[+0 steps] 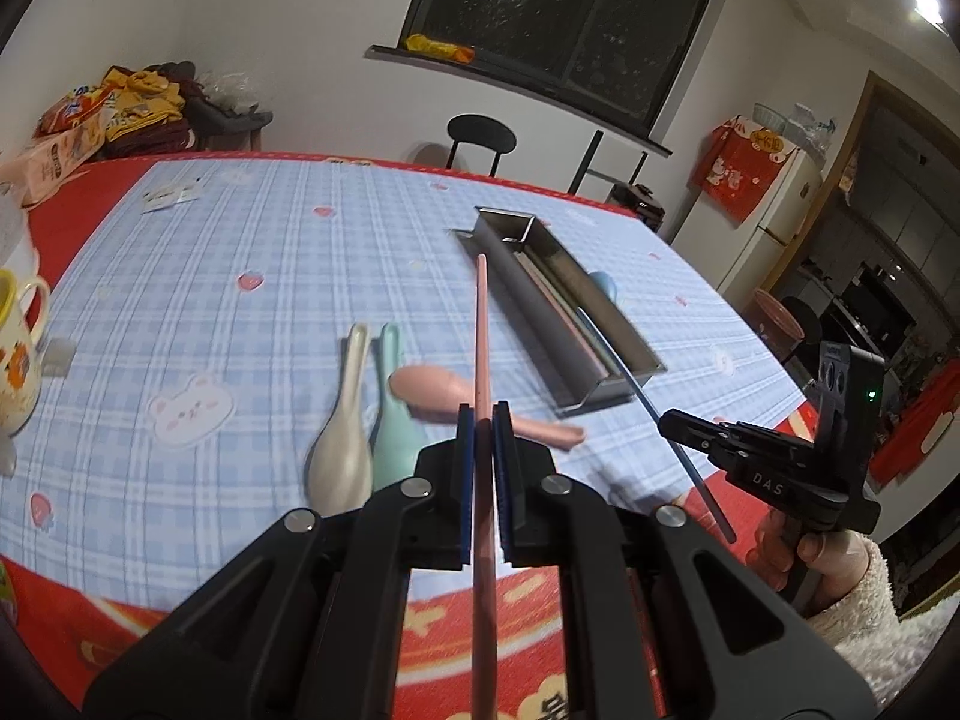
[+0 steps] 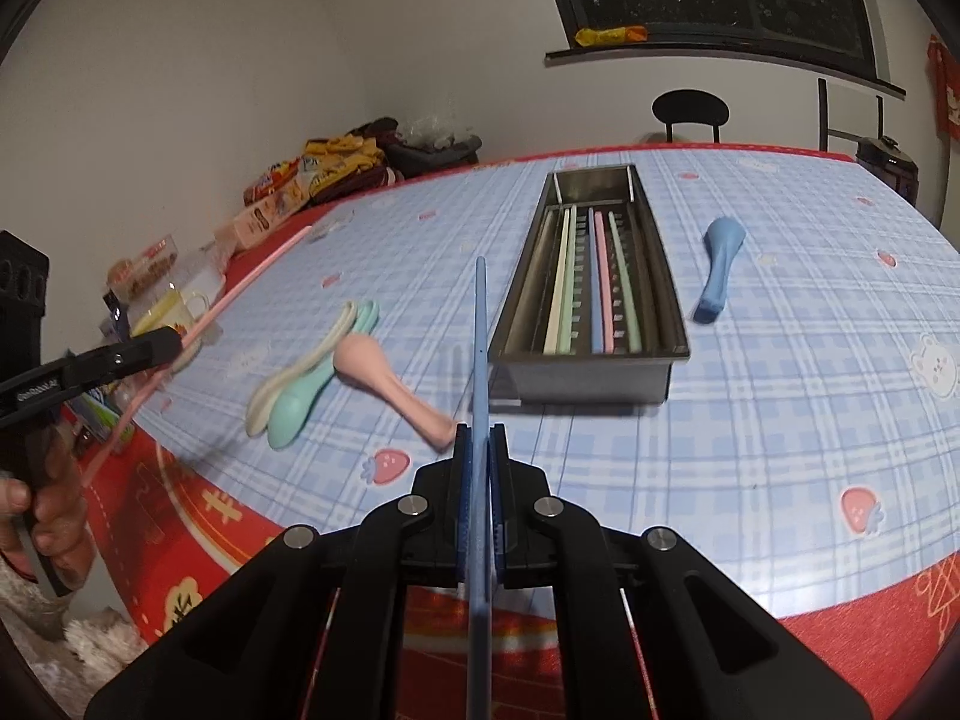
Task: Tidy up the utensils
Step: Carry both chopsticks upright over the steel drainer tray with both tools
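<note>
From the left wrist view, the left gripper (image 1: pixel 482 420) is clamped tight on a pink chopstick (image 1: pixel 480 324), which runs forward between the pads above the table. The table (image 1: pixel 180 276) wears a blue checked cloth with strawberries and bears, edged in red. A metal tray (image 1: pixel 624 333) lies ahead to the right, with chopsticks inside. Just in front of the gripper lie a white spoon (image 1: pixel 339 444), a green spoon (image 1: pixel 393 420) touching it, and a pink spoon (image 1: pixel 438 390) partly hidden by the fingers. A mug (image 1: pixel 18 360) stands at the left edge. Beyond the table are a dark window (image 1: pixel 570 18), a black chair (image 1: pixel 480 135) and a white fridge (image 1: pixel 774 216). The right gripper (image 1: pixel 672 420) holds a blue chopstick (image 1: pixel 660 414) at the right, gripped by a hand (image 1: pixel 786 546) in a fleecy sleeve.

From the right wrist view, the right gripper (image 2: pixel 480 438) is closed hard on the blue chopstick (image 2: pixel 480 330), lifted off the cloth near the tray's (image 2: pixel 510 312) near end. Five chopsticks lie lengthwise in the tray. A blue spoon (image 2: pixel 720 270) lies to its right, well apart; the other three spoons lie together on its left. The left gripper (image 2: pixel 174 342) holds the pink chopstick (image 2: pixel 240 288) at the left, over the table's edge. Snack packets (image 2: pixel 282 192) crowd the far corner.
</note>
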`<act>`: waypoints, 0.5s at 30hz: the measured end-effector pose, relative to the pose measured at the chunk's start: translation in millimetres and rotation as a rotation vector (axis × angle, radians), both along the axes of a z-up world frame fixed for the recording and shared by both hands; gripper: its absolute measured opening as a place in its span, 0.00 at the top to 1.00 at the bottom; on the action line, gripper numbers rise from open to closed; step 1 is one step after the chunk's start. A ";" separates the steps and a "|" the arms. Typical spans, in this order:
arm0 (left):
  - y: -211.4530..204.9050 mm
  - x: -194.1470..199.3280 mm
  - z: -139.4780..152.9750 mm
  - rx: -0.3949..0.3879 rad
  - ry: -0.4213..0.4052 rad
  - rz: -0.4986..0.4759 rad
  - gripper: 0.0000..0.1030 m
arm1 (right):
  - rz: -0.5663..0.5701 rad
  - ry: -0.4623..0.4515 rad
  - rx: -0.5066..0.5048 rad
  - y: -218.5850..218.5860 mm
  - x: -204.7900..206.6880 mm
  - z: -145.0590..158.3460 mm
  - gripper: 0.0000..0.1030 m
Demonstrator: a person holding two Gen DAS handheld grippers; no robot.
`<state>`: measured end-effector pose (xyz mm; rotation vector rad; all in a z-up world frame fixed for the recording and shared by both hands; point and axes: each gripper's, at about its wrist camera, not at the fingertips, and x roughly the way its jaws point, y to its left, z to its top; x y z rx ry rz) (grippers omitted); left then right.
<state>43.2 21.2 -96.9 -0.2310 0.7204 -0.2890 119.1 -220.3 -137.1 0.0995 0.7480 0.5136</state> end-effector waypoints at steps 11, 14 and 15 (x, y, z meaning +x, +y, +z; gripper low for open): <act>-30.4 43.5 17.7 -0.067 -0.019 -0.030 0.90 | -0.014 -0.083 0.006 -20.4 38.7 35.8 0.94; -43.7 66.3 23.0 -0.098 -0.020 -0.041 0.90 | -0.025 -0.100 0.034 -24.3 63.5 49.1 0.94; -48.6 74.7 24.8 -0.110 -0.021 -0.043 0.90 | -0.029 -0.095 0.061 -26.4 76.6 53.5 0.94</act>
